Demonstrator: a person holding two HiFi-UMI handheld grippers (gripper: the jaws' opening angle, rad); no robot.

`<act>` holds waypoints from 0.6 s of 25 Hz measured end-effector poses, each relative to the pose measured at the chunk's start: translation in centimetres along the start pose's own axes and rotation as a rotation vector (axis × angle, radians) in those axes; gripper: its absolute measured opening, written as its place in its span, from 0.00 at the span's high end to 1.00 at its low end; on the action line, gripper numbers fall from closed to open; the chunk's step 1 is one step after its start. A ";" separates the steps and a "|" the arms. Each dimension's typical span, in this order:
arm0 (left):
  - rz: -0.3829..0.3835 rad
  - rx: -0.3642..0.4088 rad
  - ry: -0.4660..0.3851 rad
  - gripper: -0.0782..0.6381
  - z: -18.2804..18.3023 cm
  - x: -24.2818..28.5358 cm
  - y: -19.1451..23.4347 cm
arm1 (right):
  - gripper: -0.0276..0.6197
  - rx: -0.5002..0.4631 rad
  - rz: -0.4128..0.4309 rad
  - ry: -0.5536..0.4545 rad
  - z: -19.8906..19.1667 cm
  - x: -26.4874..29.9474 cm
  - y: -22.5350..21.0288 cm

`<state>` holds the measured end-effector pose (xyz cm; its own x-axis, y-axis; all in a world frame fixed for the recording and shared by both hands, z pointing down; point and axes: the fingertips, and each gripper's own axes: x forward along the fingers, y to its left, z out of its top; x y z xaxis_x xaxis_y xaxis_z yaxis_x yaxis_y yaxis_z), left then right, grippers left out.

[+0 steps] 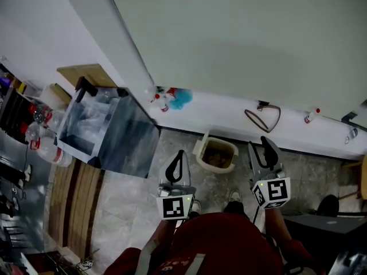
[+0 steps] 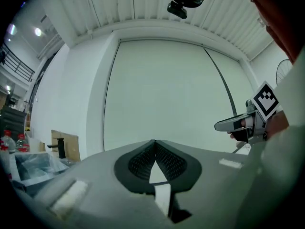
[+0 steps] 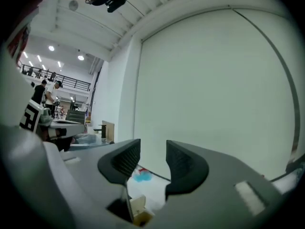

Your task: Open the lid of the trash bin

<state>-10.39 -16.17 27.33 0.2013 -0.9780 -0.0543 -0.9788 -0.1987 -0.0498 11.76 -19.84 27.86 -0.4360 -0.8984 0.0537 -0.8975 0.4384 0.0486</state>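
Observation:
The small beige trash bin point(image 1: 217, 153) stands on the tiled floor by the white wall, its top open and brown inside. Both grippers are held level, well above it. My left gripper point(image 1: 180, 153) hangs to the bin's left with its jaws closed tip to tip point(image 2: 153, 143) and nothing between them. My right gripper point(image 1: 261, 146) is to the bin's right with its jaws apart point(image 3: 152, 152) and empty. In the right gripper view a beige edge of the bin point(image 3: 138, 210) shows below the jaws. The right gripper point(image 2: 238, 124) also shows at the right of the left gripper view.
A clear plastic box point(image 1: 109, 128) lined with a bag sits at left, with bottles point(image 1: 46, 139) beside it. Along the wall lie spray bottles point(image 1: 160, 102), a blue cloth point(image 1: 182, 98) and a looped cable point(image 1: 264, 117). Wooden boards point(image 1: 74, 199) cover the floor at left.

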 end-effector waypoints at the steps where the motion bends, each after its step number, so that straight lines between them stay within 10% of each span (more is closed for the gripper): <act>1: 0.011 0.020 -0.026 0.88 1.2 -0.1 0.2 | 0.70 -0.033 -0.007 -0.030 1.3 -0.2 0.0; 15: 0.029 0.037 -0.144 0.88 6.5 0.8 0.2 | 0.69 -0.183 -0.038 -0.160 7.4 -0.9 0.6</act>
<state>-10.22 -16.58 20.85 0.1791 -0.9636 -0.1986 -0.9827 -0.1656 -0.0826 11.12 -18.95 20.46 -0.4207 -0.9006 -0.1090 -0.8924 0.3892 0.2284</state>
